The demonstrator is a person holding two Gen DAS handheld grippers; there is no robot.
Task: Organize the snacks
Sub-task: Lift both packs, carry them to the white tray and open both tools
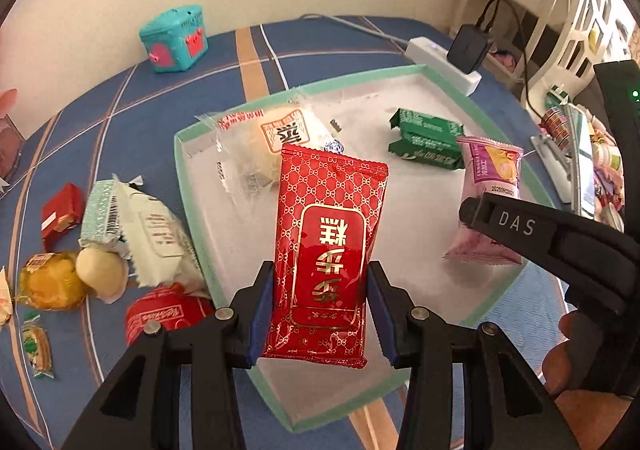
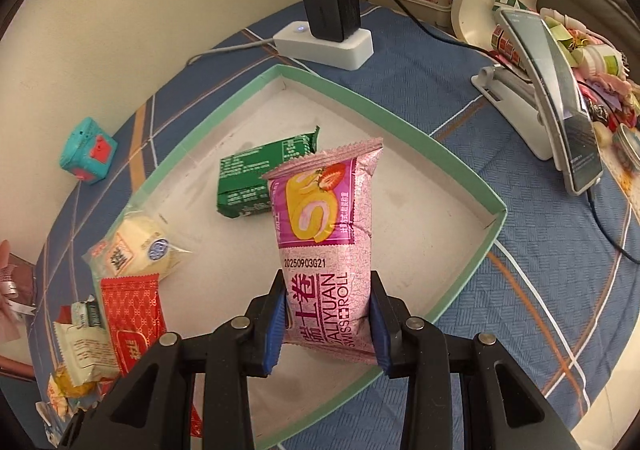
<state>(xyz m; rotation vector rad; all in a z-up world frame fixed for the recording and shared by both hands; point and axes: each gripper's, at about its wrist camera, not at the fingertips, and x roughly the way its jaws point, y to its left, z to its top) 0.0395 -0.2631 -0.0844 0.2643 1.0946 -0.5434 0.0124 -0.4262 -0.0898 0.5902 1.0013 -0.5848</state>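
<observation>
Red packet lengthwise along tongs

Glossy foil red packet; woven cloth tablecloth.

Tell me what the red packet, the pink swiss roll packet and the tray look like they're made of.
Red packet: glossy plastic film, judging by glare and crimped ends. Pink swiss roll packet: matte, crinkled plastic film with a serrated seal. Tray: likely cardboard, with folded corners and a flat green rim.
</observation>
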